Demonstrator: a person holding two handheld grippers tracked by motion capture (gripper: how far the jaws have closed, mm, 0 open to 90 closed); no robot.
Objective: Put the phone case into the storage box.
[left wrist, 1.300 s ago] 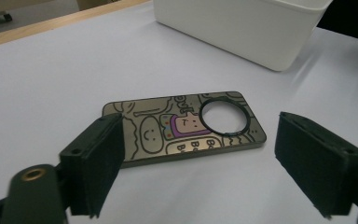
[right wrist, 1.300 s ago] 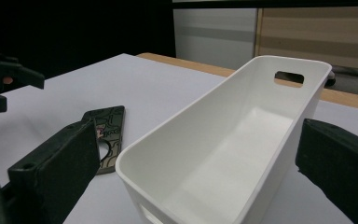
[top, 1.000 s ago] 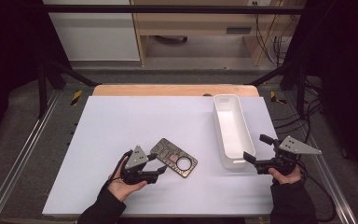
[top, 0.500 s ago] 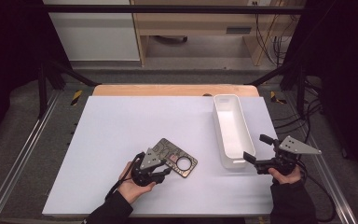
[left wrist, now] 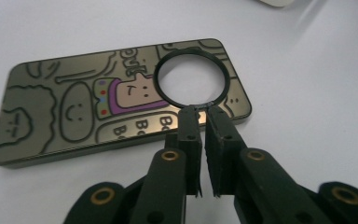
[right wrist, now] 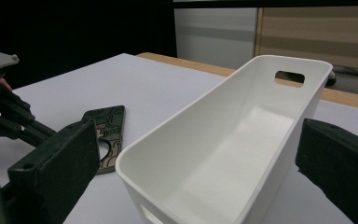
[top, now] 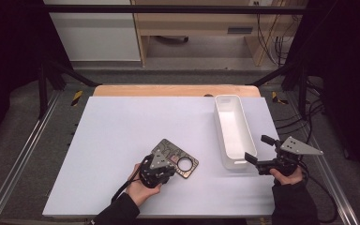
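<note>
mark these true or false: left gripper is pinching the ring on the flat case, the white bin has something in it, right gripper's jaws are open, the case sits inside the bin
1. The left gripper pinches the black ring on the patterned case: true; its jaws have just been closing, with the ring's rim between them.
2. The white bin holds something: false; it is empty.
3. The right gripper has open jaws: true; they stand on either side of the bin's near end.
4. The case sits inside the bin: false; it lies flat on the white table, apart from the bin.
</note>
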